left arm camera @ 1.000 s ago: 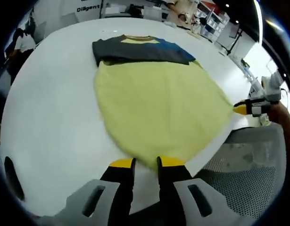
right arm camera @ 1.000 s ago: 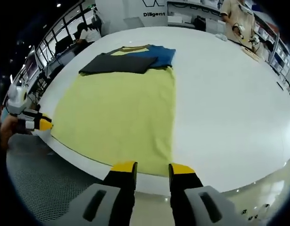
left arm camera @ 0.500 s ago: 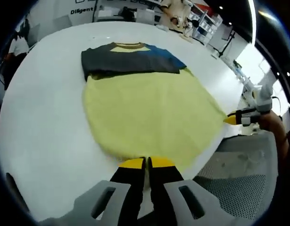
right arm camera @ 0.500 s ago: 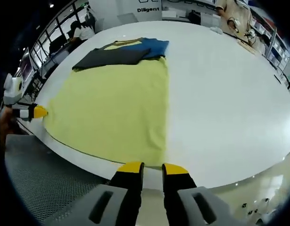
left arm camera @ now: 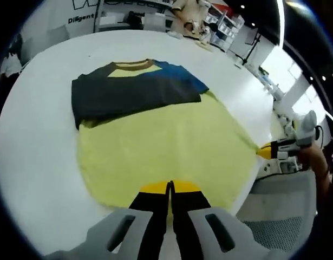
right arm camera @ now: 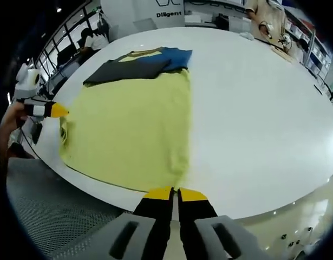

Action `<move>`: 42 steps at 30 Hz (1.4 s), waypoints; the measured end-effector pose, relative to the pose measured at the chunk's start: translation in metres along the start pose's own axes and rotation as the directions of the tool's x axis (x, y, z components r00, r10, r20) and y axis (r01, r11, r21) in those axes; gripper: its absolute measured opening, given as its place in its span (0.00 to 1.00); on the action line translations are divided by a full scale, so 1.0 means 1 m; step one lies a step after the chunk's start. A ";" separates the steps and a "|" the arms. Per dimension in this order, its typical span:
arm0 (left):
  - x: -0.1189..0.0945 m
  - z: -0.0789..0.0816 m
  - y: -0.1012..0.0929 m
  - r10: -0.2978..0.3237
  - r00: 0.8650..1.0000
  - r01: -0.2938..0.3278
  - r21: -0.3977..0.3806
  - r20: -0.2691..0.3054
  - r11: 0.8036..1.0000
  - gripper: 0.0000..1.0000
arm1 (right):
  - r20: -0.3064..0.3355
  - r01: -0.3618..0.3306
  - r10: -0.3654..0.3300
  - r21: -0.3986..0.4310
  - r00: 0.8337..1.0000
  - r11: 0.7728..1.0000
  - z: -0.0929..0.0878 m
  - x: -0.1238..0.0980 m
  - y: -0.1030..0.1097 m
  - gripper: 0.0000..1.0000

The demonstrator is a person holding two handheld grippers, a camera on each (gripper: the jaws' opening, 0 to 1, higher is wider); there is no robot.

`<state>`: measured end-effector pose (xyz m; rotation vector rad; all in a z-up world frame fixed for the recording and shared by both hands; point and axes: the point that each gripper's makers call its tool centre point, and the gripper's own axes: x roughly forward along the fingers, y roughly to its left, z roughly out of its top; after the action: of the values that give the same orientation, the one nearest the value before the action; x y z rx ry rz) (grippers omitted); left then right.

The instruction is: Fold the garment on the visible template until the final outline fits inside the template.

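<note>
Grippers both have their jaws pressed together now, each at a bottom corner of the garment (left arm camera: pixel 161 141), a yellow T-shirt with dark grey sleeves, a blue patch at one shoulder and a brownish collar, lying flat on the big white table (left arm camera: pixel 36 162). In the left gripper view, the left gripper (left arm camera: pixel 170 188) sits right over the near hem, its yellow tips closed with the yellow fabric running in between them, so it has the hem pinched. Out at the right of that view, the right gripper (left arm camera: pixel 265 151) comes in with its yellow tip touching the far corner of the hem, where the cloth pulls out into a point, and a hand behind it. Over in the right gripper view, the right gripper (right arm camera: pixel 174 194) has its tips shut at the table's near edge, right at the shirt's lower corner; the fabric reaches the tips, so it looks clamped on that corner. At the left of that view the left gripper (right arm camera: pixel 58 110) shows with the shirt's edge bunched into small wrinkles just beside its tip. The sleeves are folded across the chest near the collar, at the far end of the shirt from both tools. Beyond the table stand shelves and desks, and a person (right arm camera: pixel 266 16) is at the far side.
</note>
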<state>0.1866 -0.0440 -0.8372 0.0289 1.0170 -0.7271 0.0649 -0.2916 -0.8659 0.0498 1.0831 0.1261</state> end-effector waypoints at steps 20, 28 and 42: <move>-0.021 0.010 -0.004 0.005 0.988 -0.031 0.171 0.153 0.985 0.33 | 0.051 -0.029 0.027 0.042 0.998 0.999 0.013 -0.003 0.010 0.17; -0.033 -0.013 -0.010 0.003 0.992 -0.022 0.144 0.128 0.989 0.52 | 0.045 -0.018 0.017 0.027 0.999 0.999 0.013 -0.002 0.008 0.26; -0.032 -0.045 -0.019 -0.026 0.997 0.018 0.105 0.073 0.994 0.57 | 0.048 -0.021 0.020 0.032 0.999 0.999 0.013 -0.002 0.008 0.30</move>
<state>0.1317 -0.0255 -0.8305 0.0805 0.9089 -0.7952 0.0753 -0.2838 -0.8572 0.0932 1.0370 0.1250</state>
